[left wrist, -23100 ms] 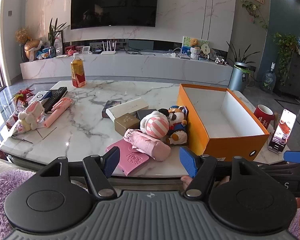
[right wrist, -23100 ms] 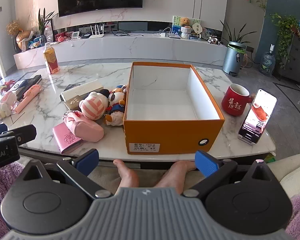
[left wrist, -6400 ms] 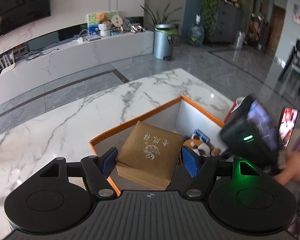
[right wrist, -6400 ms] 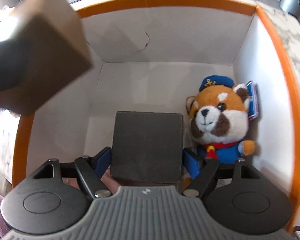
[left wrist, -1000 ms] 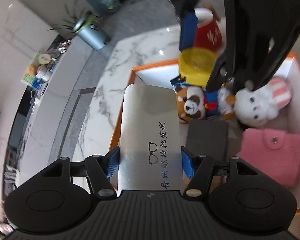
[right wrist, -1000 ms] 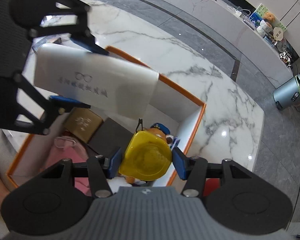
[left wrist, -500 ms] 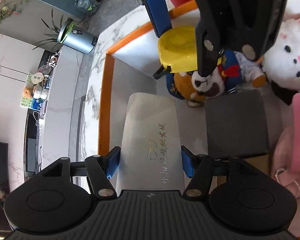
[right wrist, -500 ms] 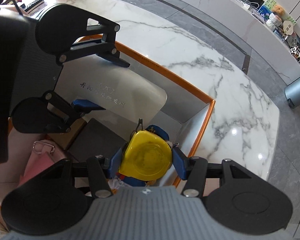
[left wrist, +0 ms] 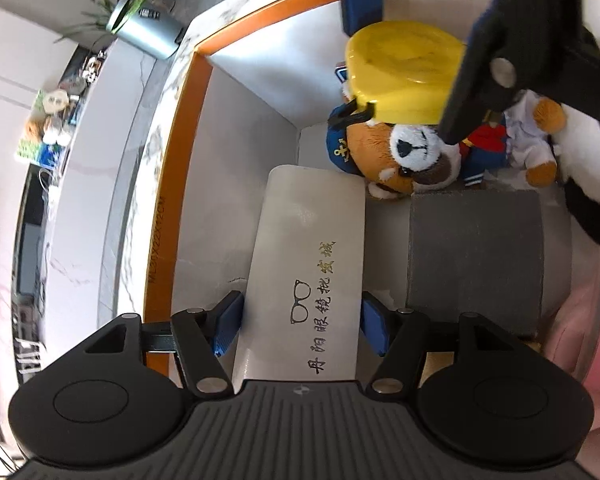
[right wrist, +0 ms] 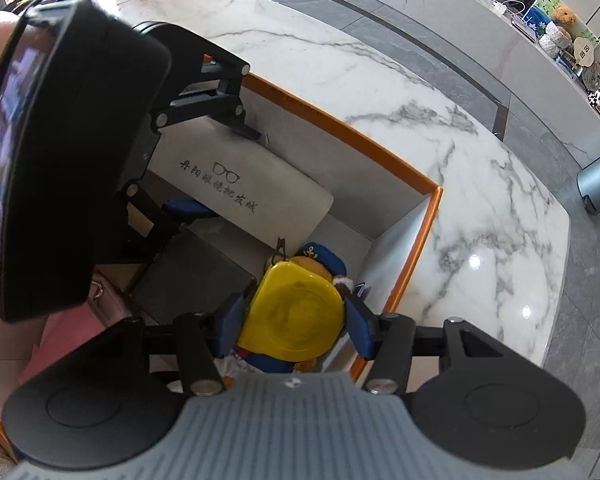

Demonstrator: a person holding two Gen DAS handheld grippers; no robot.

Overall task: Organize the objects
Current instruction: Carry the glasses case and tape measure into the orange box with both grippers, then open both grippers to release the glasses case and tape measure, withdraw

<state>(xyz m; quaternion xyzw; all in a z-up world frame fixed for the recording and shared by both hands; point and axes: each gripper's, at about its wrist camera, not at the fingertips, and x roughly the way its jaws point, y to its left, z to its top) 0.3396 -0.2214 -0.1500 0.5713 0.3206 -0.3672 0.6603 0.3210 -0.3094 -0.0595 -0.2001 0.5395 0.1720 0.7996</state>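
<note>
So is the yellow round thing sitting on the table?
No, the right gripper holds the round yellow plastic case above the orange cardboard box.

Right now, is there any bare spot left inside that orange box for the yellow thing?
Little. A bare strip of floor shows between the orange cardboard box wall and the white glasses case. Another lies in the far corner past the sailor plush. Elsewhere the dark grey box and plush toys crowd it. The yellow round tape measure hangs over the plush.

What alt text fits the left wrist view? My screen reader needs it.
The left gripper holds a white glasses case low inside an orange box, beside a grey box. Ahead, the right gripper holds a yellow tape measure above a plush.
</note>
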